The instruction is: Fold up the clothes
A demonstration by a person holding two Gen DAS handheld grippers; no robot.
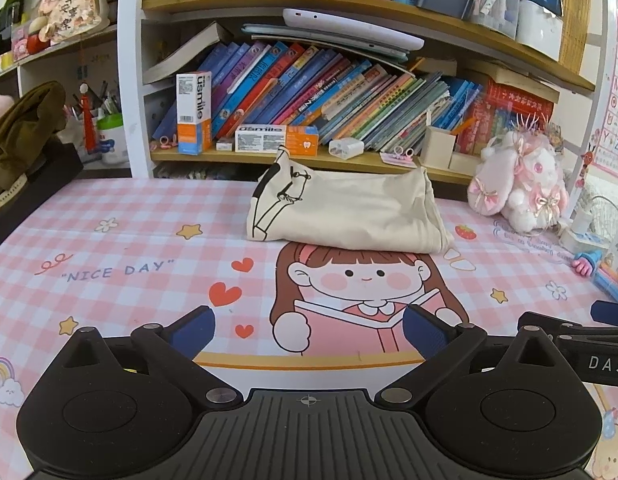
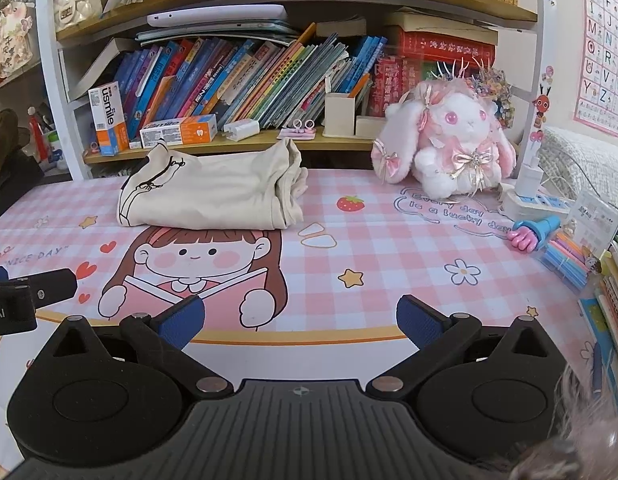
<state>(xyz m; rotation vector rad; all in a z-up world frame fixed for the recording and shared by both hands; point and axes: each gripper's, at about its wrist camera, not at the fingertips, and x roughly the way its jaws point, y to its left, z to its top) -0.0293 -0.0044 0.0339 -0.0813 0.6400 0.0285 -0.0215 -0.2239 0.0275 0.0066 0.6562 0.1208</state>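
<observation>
The cream cotton garment with a black line print (image 1: pixel 345 212) lay folded into a thick bundle near the far edge of the pink checked surface (image 1: pixel 129 240), just before the bookshelf (image 1: pixel 269 156). Its long axis ran left to right, across both grippers' line of approach. The left gripper (image 1: pixel 309 330) faced it almost squarely, jaws wide open and empty. The right gripper (image 2: pixel 301 322), likewise spread and empty, had it ahead and to the left, so the left seemed better placed.
</observation>
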